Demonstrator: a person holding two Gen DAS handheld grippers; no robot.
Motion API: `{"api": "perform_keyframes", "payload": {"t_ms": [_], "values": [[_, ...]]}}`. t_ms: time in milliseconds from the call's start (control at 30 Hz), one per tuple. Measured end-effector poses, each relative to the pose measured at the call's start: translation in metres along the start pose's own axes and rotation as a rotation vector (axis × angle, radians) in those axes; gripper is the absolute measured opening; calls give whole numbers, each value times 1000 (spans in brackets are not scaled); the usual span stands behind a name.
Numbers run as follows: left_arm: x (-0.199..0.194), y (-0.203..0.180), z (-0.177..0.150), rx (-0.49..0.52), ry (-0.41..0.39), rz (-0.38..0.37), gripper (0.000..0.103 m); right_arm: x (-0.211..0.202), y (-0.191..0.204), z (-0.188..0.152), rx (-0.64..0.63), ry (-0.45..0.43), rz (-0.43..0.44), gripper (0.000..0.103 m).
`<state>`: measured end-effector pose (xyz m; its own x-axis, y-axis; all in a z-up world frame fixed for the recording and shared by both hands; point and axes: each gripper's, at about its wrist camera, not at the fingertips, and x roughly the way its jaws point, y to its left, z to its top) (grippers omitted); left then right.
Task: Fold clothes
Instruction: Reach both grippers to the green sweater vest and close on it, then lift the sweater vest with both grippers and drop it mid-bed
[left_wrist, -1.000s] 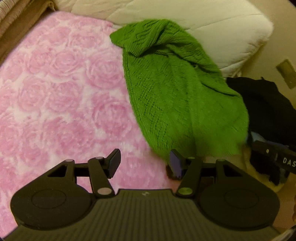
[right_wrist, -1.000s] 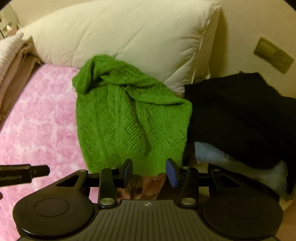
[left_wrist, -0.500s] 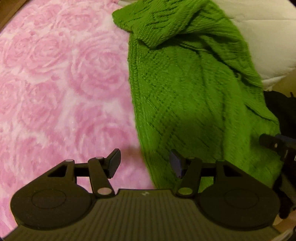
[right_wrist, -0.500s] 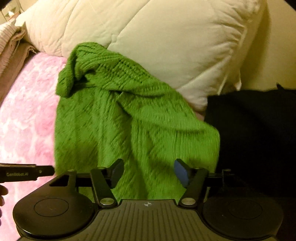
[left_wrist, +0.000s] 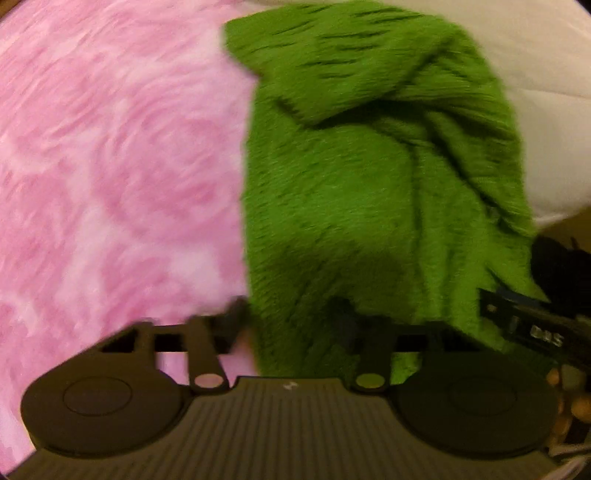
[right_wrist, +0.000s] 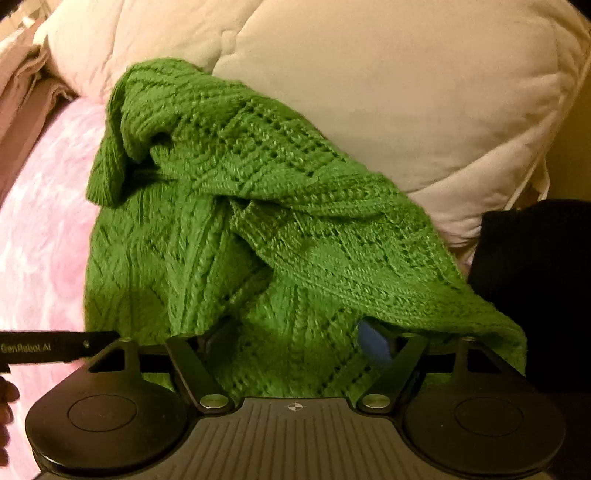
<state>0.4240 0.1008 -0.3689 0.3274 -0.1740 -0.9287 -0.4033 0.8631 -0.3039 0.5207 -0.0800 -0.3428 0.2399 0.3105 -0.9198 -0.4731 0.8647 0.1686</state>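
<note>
Both claws lowered onto green sweater (right_wrist: 236, 236), jaws lately narrowing astride its near hem, ungripped; soft, stretchy, light—pinch hem corners.

**Two wrist cameras, close above the bed**

Each camera sits behind its own fingers and looks steeply down. The left view, blurred, is very near the green sweater (left_wrist: 369, 206) and pink blanket (left_wrist: 110, 166). The right view faces the white pillow (right_wrist: 388, 92). Both share sweater, blanket and pillow.
</note>
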Motion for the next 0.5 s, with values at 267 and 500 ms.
{"api": "perform_keyframes", "payload": {"t_ms": [267,500], "values": [[-41,4,-10,-26,-70,-150,8,-33,19,5,-22,-40,65,4],[-147,22,-59,-43,-291,-194,6,-110,60,2,-80,-147,227,3]]}}
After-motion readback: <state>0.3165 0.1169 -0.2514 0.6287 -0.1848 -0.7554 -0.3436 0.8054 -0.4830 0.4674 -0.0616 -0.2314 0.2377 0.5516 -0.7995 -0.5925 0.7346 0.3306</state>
